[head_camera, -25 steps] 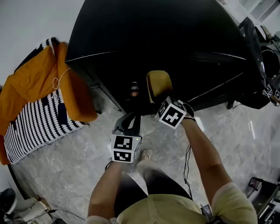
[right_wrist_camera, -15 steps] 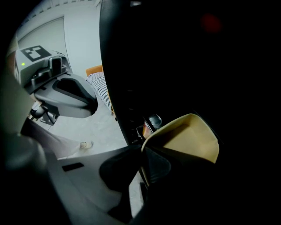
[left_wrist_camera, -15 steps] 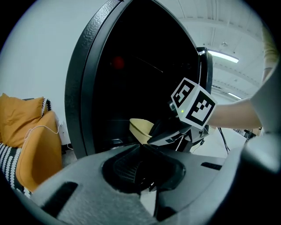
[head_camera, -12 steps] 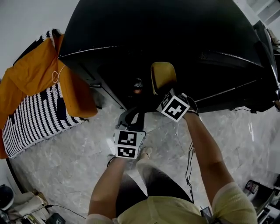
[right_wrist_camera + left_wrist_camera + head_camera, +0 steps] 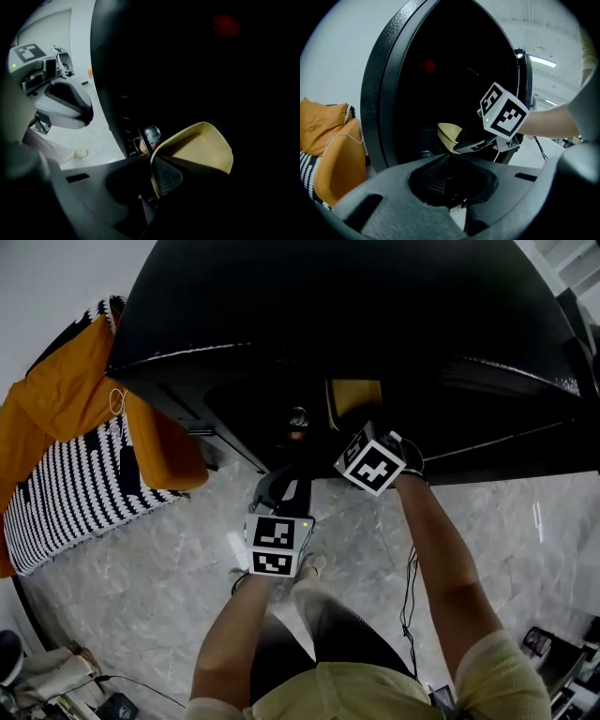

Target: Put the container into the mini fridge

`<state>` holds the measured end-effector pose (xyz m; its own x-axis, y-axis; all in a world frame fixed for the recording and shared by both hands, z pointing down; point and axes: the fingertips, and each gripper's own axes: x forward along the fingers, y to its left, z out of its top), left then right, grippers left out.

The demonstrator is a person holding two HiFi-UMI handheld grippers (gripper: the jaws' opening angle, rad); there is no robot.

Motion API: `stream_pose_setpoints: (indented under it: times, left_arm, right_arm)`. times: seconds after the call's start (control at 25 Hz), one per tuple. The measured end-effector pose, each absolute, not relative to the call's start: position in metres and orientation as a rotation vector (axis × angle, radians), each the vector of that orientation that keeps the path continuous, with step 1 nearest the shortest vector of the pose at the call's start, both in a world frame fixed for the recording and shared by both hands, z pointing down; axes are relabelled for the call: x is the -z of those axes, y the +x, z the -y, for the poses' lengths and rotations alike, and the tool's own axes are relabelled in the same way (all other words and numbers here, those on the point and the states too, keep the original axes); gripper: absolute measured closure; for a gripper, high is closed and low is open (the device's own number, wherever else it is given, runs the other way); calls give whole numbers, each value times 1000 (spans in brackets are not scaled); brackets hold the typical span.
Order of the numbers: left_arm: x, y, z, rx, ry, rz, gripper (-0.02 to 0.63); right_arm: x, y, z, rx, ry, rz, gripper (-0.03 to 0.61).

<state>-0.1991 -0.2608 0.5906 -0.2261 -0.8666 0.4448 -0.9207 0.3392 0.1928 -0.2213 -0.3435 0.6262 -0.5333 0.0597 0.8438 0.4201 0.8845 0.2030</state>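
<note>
Since a second ago, the tan plastic container (image 5: 354,395) has gone deeper into the dark opening of the black mini fridge (image 5: 328,306); in the head view only its near part shows. The right tool (image 5: 349,427) is clamped on the container's rim. The left tool (image 5: 279,491) hangs lower, in front of the fridge, its jaws together with nothing between them.

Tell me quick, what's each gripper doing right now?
Left gripper: closed, empty.
Right gripper: closed on the container.
</note>
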Motion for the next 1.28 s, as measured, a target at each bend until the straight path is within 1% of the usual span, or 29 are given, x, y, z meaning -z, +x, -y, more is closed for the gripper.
stream_pose_setpoints:
  times: [0.32, 0.52, 0.76, 1.08, 1.28]
  left_arm:
    - [-587, -204, 264, -155, 1572, 2140, 574]
    - [-585, -204, 267, -151, 1586, 2135, 574]
    - [-579, -198, 266, -152, 1615, 2125, 574]
    - [-563, -191, 267, -150, 1667, 2119, 574]
    - [-553, -184, 261, -142, 1708, 2098, 574]
  right_arm:
    - [-622, -230, 347, 513, -327, 2120, 538]
    - [-619, -230, 348, 465, -292, 2174, 535]
    - [-612, -221, 347, 455, -263, 2192, 459]
    - [-579, -210, 349, 405, -140, 2316, 459]
    - [-562, -191, 341, 321, -49, 2390, 471]
